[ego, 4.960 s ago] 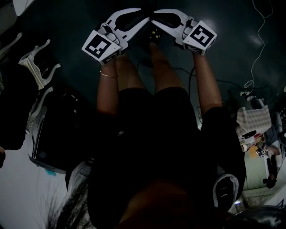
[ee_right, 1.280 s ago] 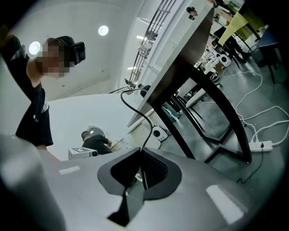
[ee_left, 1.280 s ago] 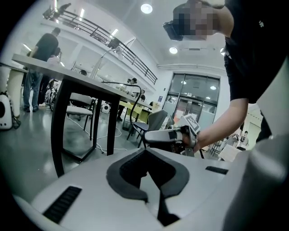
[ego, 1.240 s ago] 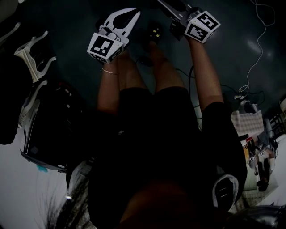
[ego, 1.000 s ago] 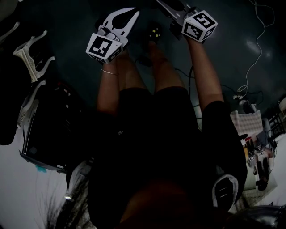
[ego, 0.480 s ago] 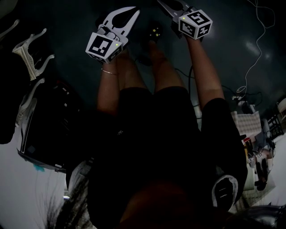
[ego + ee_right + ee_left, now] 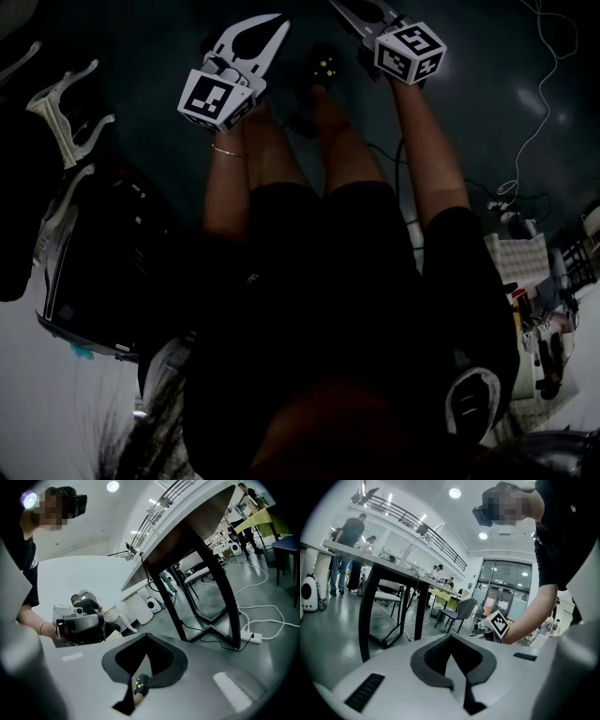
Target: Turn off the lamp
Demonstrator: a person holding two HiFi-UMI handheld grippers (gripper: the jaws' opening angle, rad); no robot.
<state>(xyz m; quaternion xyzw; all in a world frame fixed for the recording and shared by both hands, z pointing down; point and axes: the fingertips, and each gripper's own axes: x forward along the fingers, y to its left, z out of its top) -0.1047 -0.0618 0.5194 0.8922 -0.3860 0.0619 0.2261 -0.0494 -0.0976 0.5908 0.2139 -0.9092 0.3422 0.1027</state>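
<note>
Big bright hall with glossy grey floor, round ceiling lights and glass doors at far end. Long tables stand on black legs, grey chair beyond. White cable and power strip lie on floor.

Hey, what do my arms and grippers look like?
The left gripper and right gripper are white plastic with black pads, each carrying a cube of black-and-white square markers. You wear black short sleeves and a thin bracelet on the left wrist.

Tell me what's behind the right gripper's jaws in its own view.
Through the gap of the shut right gripper shows a dark shoe with yellow dots. The gripper's grey body covers everything else low down, so nothing more can be told.
</note>
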